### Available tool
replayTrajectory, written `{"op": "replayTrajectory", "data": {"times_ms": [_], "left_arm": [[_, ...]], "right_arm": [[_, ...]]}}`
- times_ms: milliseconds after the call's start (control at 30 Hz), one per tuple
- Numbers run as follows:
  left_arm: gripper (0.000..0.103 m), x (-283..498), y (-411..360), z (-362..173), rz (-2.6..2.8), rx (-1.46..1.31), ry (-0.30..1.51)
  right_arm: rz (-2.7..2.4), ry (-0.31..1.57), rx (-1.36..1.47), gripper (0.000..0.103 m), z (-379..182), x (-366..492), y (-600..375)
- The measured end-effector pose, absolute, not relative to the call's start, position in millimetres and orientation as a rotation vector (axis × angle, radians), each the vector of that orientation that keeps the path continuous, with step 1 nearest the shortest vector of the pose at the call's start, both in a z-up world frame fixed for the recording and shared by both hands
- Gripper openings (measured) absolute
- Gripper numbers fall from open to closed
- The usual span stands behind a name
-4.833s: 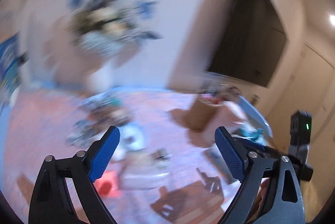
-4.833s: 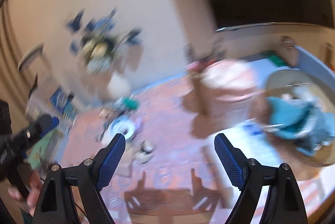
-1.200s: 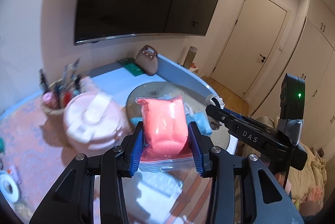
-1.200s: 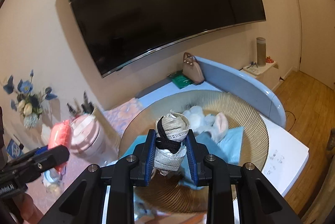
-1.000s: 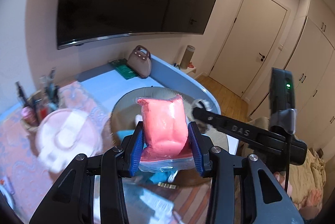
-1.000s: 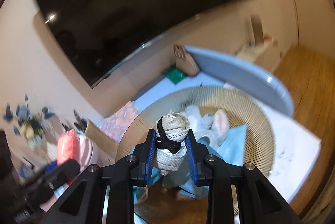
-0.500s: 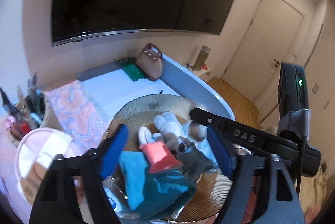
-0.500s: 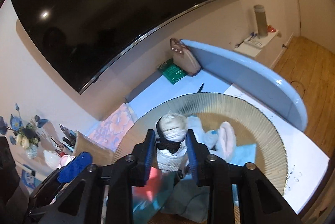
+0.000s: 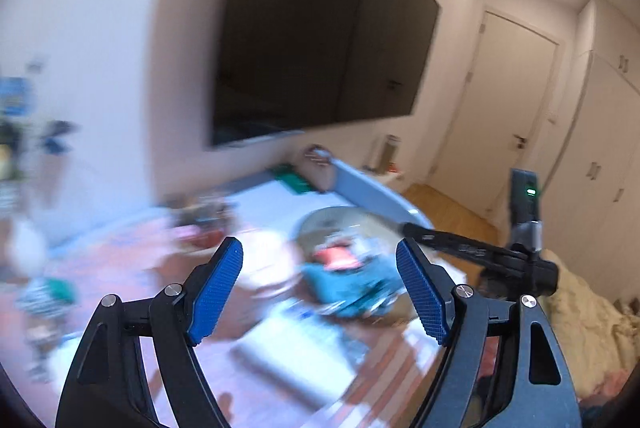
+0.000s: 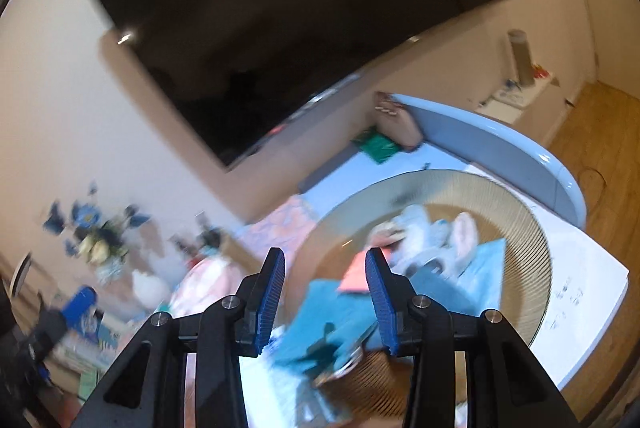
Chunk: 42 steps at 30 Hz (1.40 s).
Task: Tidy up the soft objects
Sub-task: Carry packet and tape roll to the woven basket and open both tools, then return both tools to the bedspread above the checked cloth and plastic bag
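A round woven basket (image 10: 520,220) holds a teal cloth (image 10: 332,312), a white plush toy (image 10: 432,236), a pink filled bag (image 10: 356,274) and a blurred beige bundle (image 10: 386,230). My right gripper (image 10: 326,302) hangs over the basket's near left side. Its jaws are opening and nothing is between them. My left gripper (image 9: 318,292) stands wide open and empty, back from the basket (image 9: 340,224), where the pink bag (image 9: 338,256) lies on the teal cloth (image 9: 348,282). The right gripper's arm (image 9: 460,248) reaches over the basket from the right.
A large dark TV (image 10: 280,28) hangs on the wall. A brown handbag (image 10: 400,124) and a green packet (image 10: 376,146) sit behind the basket, a pink round container (image 10: 208,284) and a flower vase (image 10: 100,244) to its left. Bedding (image 9: 580,308) lies at the right.
The left gripper opened, dropped the pink bag into the basket and pulled back up and leftward. The right gripper's jaws parted and the beige bundle left them. Both views are now blurred.
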State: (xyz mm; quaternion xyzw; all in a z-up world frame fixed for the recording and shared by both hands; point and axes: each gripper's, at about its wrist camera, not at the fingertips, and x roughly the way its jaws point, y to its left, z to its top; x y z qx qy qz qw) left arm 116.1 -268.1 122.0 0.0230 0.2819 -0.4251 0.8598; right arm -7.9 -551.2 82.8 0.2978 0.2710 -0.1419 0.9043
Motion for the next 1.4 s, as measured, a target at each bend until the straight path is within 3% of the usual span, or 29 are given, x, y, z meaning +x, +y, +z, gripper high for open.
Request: {"op": "replayTrajectory", "data": {"times_ms": [200,333,500,900,1133,1400], "left_arm": [[0.078,110,-123,160,-0.647,0.030,0.572],[0.078,89,-48,183,-0.371,0.139,0.515],[0.086,88,6,152,-0.263,0.101,0.539],[0.085,174,-4,-30,-0.317,-0.129,0.759],[0.085,204,3,-60,-0.290,-0.159,0.845],[0.084,260,9,-68,-0.258,-0.124,0.916]], "right_arm": [[-0.150,0.567,0.542,0.043,95,-7,-473],[-0.059,0.572,0.488,0.058,96,9,-418],[0.072,0.664,0.401,0.058,78,49,-338],[0.110,0.880,0.243,0.060,20,105,-263],[0.122,0.955,0.311,0.076,-5,136,-262],[0.162,1.022,0.400,0.077,-31,167,-242]]}}
